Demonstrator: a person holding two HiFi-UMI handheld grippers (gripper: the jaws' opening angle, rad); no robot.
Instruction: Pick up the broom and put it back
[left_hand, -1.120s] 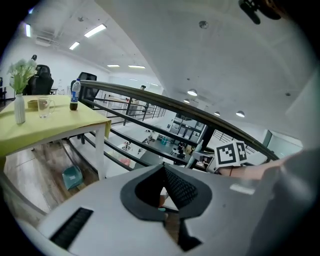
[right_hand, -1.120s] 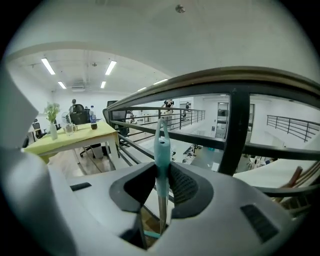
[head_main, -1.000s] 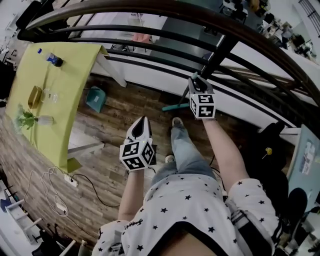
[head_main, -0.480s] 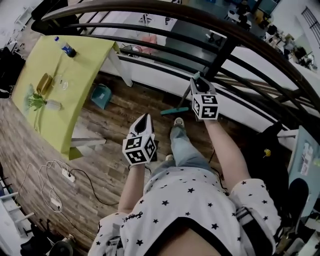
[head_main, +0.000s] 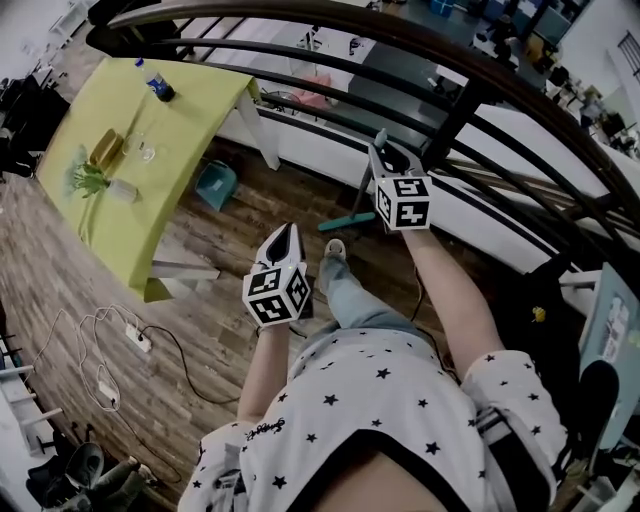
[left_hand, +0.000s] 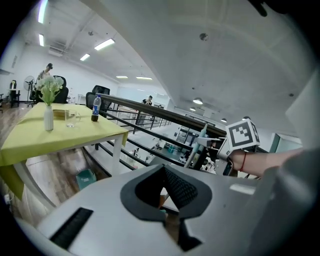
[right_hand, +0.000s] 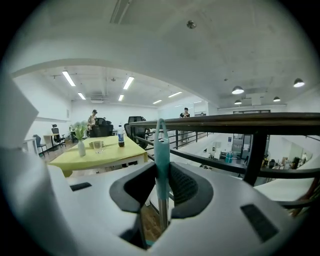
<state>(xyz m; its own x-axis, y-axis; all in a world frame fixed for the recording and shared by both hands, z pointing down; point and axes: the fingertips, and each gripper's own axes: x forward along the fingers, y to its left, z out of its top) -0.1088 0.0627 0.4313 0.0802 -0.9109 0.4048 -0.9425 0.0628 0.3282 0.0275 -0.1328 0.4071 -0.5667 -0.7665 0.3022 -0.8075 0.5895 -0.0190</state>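
a: so where's the broom (right_hand: 161, 145) at in this one?

b: it's in the right gripper (right_hand: 162, 186). the jaws are clamped on the teal grip near the top of the handle, one pad on each side, and the stick runs down through them. in the head view the broom head (head_main: 338, 222) sits low by the person's shoe (head_main: 334, 249), just in front of the railing (head_main: 455, 100). can't tell if it's touching the floor.

a: why grab it that high up?

b: my guess is that holding it near the top lets the head hang straight down, so it carries upright and doesn't swing into the rail. it also makes it easy to lean or hang it wherever it lives.

a: and the left gripper (head_main: 286, 238)?

b: jaws pinched together on nothing, held low in front of the body. looks parked out of the way, since one grip is plenty for a light broom.

a: so where does it go back?

b: not obvious. there's a small teal container (head_main: 214, 187) on the floor by the yellow table (head_main: 180, 110), so maybe over there, but that's only a guess.
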